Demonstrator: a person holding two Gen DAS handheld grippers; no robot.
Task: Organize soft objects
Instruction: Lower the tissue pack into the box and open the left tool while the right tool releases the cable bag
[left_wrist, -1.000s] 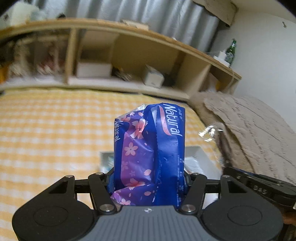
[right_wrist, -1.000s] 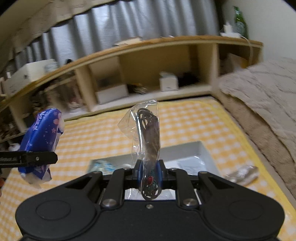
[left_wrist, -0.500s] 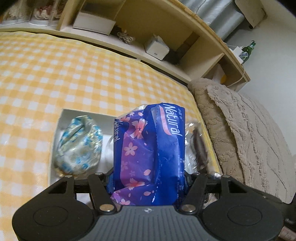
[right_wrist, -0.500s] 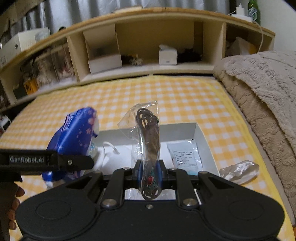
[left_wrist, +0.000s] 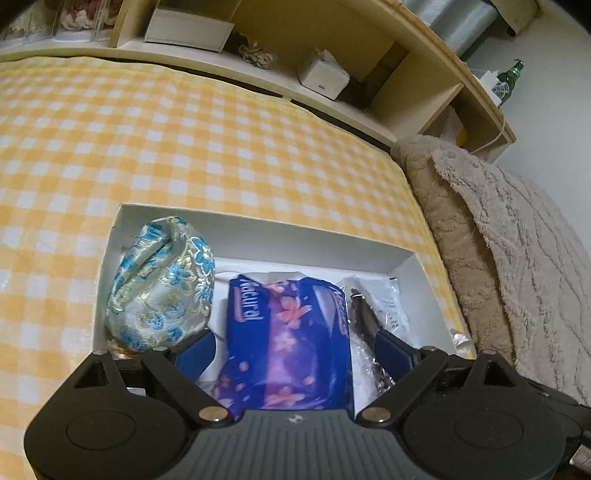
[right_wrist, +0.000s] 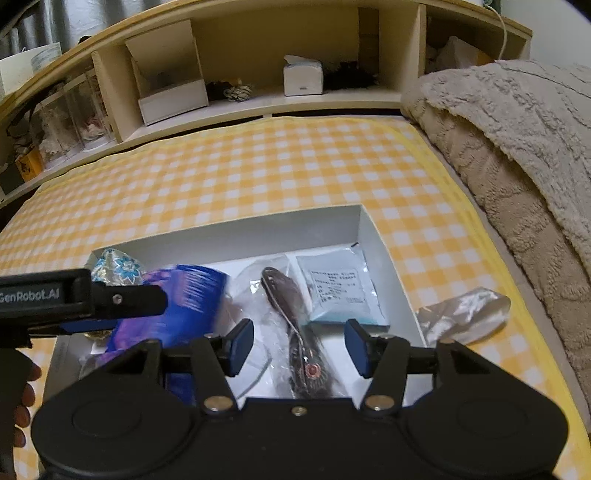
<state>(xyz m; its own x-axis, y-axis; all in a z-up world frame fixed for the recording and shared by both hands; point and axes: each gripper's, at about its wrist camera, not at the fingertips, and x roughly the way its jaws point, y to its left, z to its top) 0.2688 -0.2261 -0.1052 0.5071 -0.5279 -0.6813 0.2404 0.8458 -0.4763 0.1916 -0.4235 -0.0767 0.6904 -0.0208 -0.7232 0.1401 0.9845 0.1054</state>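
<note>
Yellow-checked bedding carries the shallow white cardboard box (right_wrist: 364, 225). Both grippers, left (left_wrist: 291, 350) and right (right_wrist: 299, 345), have just opened, seemingly dropping the blue floral tissue pack (left_wrist: 288, 332) and clear-bagged dark trinket (right_wrist: 295, 325) mid-box: two items stowed.

Both claws now stand spread instead of clamped. The left claw (left_wrist: 293, 352) has let go of the blue tissue pack (left_wrist: 288, 339), which lies in the white box (left_wrist: 258, 236); the right claw (right_wrist: 297, 349) has released the bagged brown item (right_wrist: 295, 325) beside it.
</note>
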